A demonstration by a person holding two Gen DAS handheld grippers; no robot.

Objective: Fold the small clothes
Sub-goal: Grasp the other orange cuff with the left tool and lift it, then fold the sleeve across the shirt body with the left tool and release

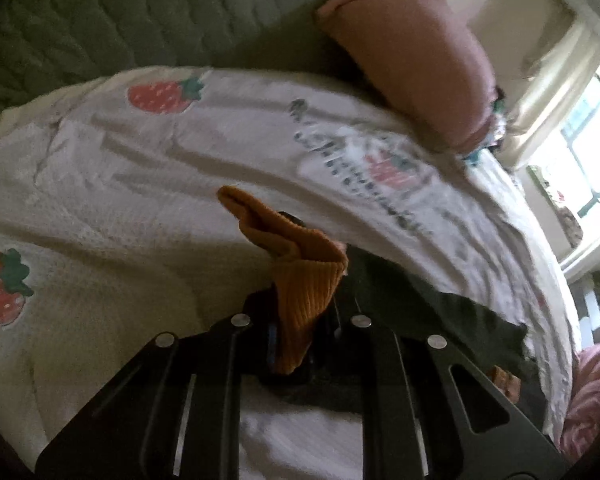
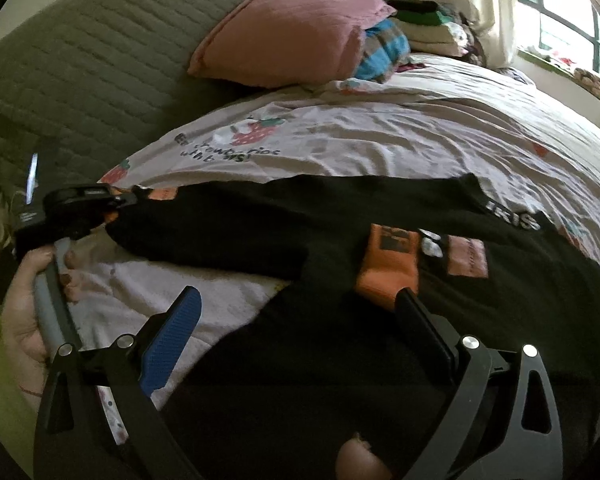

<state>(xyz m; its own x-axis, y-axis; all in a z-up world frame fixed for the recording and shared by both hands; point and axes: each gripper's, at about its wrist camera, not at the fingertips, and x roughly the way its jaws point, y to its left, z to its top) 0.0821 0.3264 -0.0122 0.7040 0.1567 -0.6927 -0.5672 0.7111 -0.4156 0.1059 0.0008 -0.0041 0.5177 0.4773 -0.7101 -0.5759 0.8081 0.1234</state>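
A small black top (image 2: 300,240) with orange and pink patches (image 2: 388,264) lies spread on the strawberry-print bedspread (image 2: 380,128). In the left wrist view my left gripper (image 1: 300,312) is shut on the top's orange ribbed cuff (image 1: 300,276), which bunches up between the fingers. The black sleeve (image 1: 440,312) trails off to the right. The right wrist view shows that same left gripper (image 2: 116,204) at the sleeve end on the left, with a hand (image 2: 28,320) on its handle. My right gripper (image 2: 296,304) hovers open over the top's body, nothing between its blue-padded fingers (image 2: 172,336).
A pink pillow (image 2: 284,32) leans on the green quilted headboard (image 2: 80,60) at the back. Beside it are a blue checked cloth (image 2: 384,48) and a stack of folded clothes (image 2: 420,28). A bright window (image 2: 560,8) is at the far right.
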